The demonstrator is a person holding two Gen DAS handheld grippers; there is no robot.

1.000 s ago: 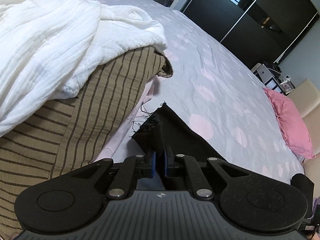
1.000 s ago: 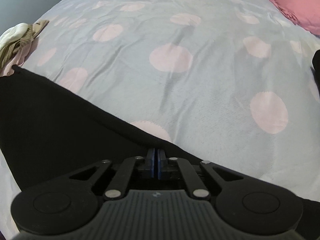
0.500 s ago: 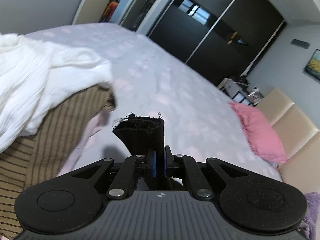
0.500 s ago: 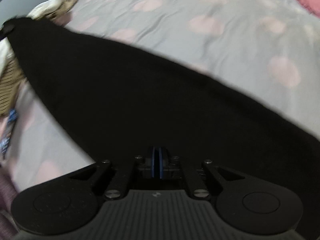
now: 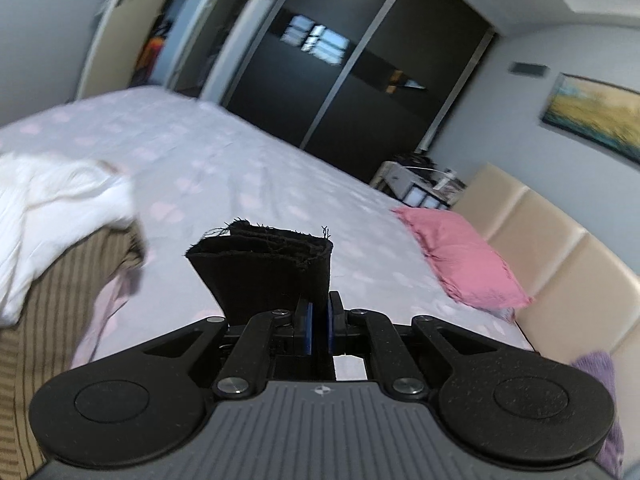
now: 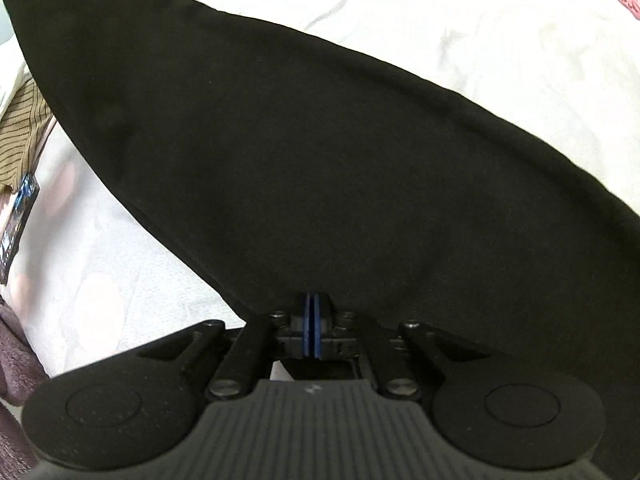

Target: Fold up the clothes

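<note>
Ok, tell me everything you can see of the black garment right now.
The black garment is plain, matte, soft-looking fabric with no visible print. Both tools grip it: the left tool pinches a bunched end with a frayed, raw edge sticking up; the right tool is shut on another edge. From the right wrist view it spreads as a wide, smooth sheet held above the spotted bedspread, reaching toward the clothes pile.

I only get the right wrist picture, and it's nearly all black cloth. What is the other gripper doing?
Observer: The left gripper is shut on a frayed end of the black garment, which sticks up above it.
Operator: What else is on the bed?
Observer: A pink pillow by the beige padded headboard.
Operator: More laundry?
Observer: A white garment lies on top of the brown striped one.
</note>
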